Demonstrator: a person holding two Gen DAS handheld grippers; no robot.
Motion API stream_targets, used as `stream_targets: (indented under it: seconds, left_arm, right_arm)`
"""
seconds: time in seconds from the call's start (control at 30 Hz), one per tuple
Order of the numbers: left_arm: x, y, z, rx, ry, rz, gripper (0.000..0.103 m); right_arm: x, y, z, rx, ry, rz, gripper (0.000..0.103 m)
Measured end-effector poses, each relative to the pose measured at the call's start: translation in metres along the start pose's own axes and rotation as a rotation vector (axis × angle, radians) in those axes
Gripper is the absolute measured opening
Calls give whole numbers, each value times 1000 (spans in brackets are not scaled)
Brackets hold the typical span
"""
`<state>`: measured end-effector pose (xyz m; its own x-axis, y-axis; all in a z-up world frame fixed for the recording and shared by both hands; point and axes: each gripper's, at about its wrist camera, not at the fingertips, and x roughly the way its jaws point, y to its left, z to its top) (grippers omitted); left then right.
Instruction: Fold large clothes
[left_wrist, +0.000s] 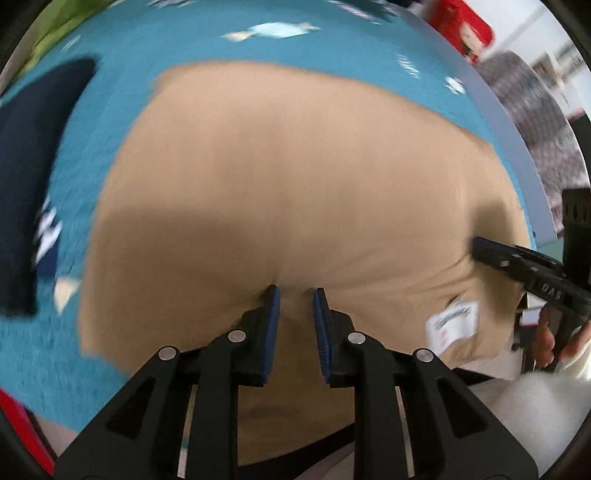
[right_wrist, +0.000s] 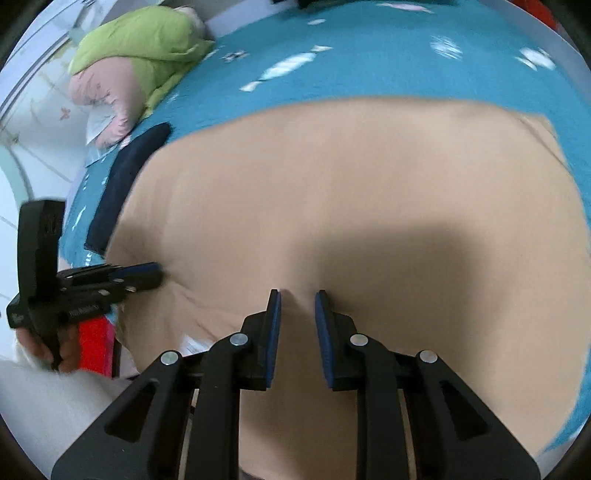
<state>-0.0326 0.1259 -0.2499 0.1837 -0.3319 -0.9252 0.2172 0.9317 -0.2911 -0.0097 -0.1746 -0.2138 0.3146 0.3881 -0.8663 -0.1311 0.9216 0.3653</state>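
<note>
Both grippers point steeply down at the tan garment (left_wrist: 295, 177), which lies spread on a teal bedspread (left_wrist: 110, 110) printed with pale fish. In its own view the left gripper (left_wrist: 295, 291) has its blue-padded jaws a narrow gap apart, with a small ridge of tan cloth rising between them; whether the pads actually press on that ridge cannot be told through the blur. The right gripper (right_wrist: 297, 293) shows the same picture: jaws narrowly parted, a raised pucker between them, grip unclear.

The garment looks soft, thin and light (it drapes flat with only shallow creases), so it should bunch readily and slip from a loose pinch. A white label (left_wrist: 452, 326) near the close edge suggests a collar or hem there, a firmer place to hold than the single layer mid-panel. Holding at matching points along that near edge, well apart, would likely keep the fold square. A folded navy item (right_wrist: 127, 184) lies beside the garment's left edge.
</note>
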Motion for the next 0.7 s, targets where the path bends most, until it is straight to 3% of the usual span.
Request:
stream_targets:
  seconds: [0.1,0.2,0.4,0.43,0.5,0.53,0.6,0.7]
  left_arm:
    - [-12,20,-17,-58,3,-10,20]
    - [-23,28,-24,-71,6,37,20]
    - [-58,46,-19,-139,-90,65,20]
    - [-67,46,-16,-131,-119,78,20]
    - [-81,45,-8,-107,-165,104,20]
    - [-87,45,-3,-98,-184,115,20]
    - [-92,42,10,-92,-214,101,20]
    - [-88,31,29,-86,-232,79,20]
  right_arm:
    - [-19,-29,-15,68,15,-32,18]
    - [-35,-48,-26,137,20,-101,18]
    - [-80,-53,-19,161,-31,-226,19]
    - [-92,-53,-15,153,-62,-247,23]
    - [-106,-56,-10,155,-105,-301,42]
    - [-113,-61,-5,169,-126,-329,59]
    - [-116,-75,2,201,-151,-333,63]
    - [-111,-108,10,331,-121,-329,70]
